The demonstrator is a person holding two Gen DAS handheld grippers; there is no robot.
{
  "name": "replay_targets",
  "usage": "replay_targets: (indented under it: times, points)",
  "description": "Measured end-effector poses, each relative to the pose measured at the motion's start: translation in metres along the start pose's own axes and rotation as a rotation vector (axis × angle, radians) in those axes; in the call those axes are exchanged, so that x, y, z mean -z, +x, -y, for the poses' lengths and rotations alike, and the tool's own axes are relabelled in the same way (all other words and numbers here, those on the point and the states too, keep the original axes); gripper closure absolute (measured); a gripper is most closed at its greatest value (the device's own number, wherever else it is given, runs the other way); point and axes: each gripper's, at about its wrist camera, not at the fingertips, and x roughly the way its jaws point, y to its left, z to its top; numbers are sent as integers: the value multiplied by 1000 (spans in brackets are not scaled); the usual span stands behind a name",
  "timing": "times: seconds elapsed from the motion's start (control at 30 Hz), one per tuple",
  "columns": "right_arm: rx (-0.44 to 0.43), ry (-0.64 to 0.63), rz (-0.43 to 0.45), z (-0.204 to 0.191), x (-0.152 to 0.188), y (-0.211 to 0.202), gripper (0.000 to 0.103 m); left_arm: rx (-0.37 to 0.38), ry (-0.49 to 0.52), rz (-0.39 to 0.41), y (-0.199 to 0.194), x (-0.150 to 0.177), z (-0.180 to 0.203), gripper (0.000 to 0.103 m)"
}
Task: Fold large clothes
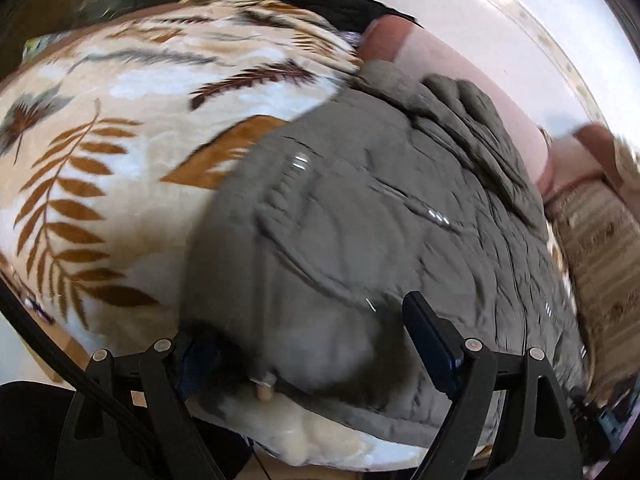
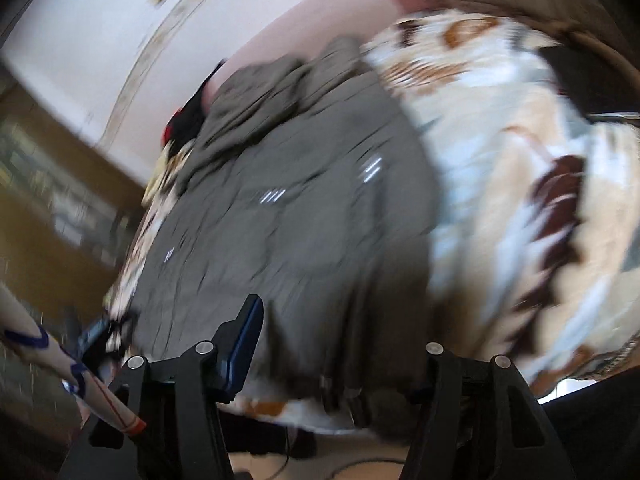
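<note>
Left wrist view low over the near edge of the grey jacket [image 1: 360, 208], facing across the leaf-print blanket [image 1: 100, 140] toward the wall, right wrist view equally close, tilted, both sharing jacket [image 2: 288, 216], blanket [image 2: 500, 168] and wall

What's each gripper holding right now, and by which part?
Both have the grey jacket hem between open fingers: left gripper and right gripper. Whether either grips it cannot be told.

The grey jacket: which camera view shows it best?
The left wrist view: the grey jacket is sharper there, with seams and collar visible. The right wrist view shows it too, but blurred by motion.
</note>
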Motion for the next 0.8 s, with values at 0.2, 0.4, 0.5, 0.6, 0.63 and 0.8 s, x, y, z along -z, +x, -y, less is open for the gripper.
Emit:
replay_targets:
  times: [0.2, 0.4, 0.5, 0.6, 0.63, 0.8]
  points:
    - [14, 56, 68, 8, -4, -3, 46, -30, 36, 7, 5, -1, 7, 17]
    - [-11, -24, 57, -6, -3, 2, 76, -54, 66, 44, 1, -1, 11, 31]
    - [8, -60, 78, -14, -4, 2, 77, -72, 65, 57, 0, -2, 10, 39]
    - [89, -24, -6, -3, -3, 22, 67, -64, 32, 30, 5, -3, 4, 39]
    - [85, -11, -15, 1, -2, 22, 65, -63, 31, 30, 5, -3, 3, 39]
    - [69, -4, -22, 0, -4, 27, 60, -93, 72, 44, 5, -1, 10, 40]
